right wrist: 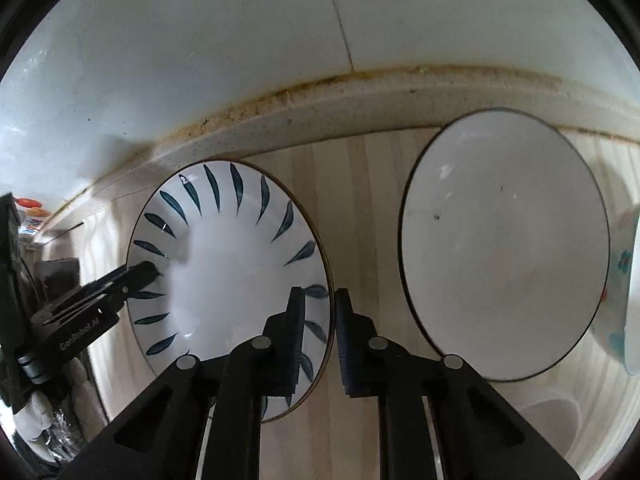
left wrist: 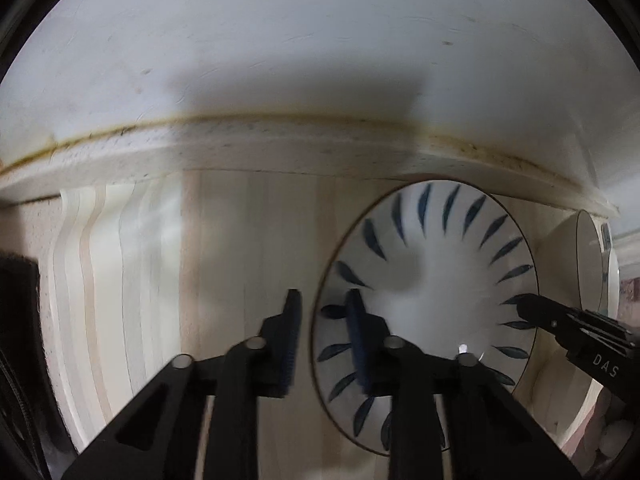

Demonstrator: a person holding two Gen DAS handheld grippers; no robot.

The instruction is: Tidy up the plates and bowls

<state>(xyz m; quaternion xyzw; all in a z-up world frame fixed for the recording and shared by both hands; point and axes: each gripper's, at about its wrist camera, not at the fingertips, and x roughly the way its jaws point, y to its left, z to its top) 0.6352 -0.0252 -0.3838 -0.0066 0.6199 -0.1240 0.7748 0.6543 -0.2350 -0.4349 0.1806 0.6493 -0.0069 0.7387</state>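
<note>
A white plate with dark blue leaf marks [left wrist: 432,280] [right wrist: 232,272] stands almost upright over a pale wooden board [left wrist: 248,240]. My left gripper [left wrist: 326,308] is shut on its left rim, one finger in front and one behind. My right gripper [right wrist: 319,304] is shut on its right rim; its fingertip also shows in the left wrist view [left wrist: 528,304]. The left gripper shows at the plate's far rim in the right wrist view [right wrist: 144,270]. A plain white plate with a dark rim [right wrist: 504,244] stands upright to the right.
A white wall with a stained seam [left wrist: 280,124] [right wrist: 360,76] runs behind the board. Another dish with coloured marks [right wrist: 628,292] stands at the far right. A bowl-like shape [right wrist: 548,416] lies low at the right. Clutter [right wrist: 28,216] sits at the far left.
</note>
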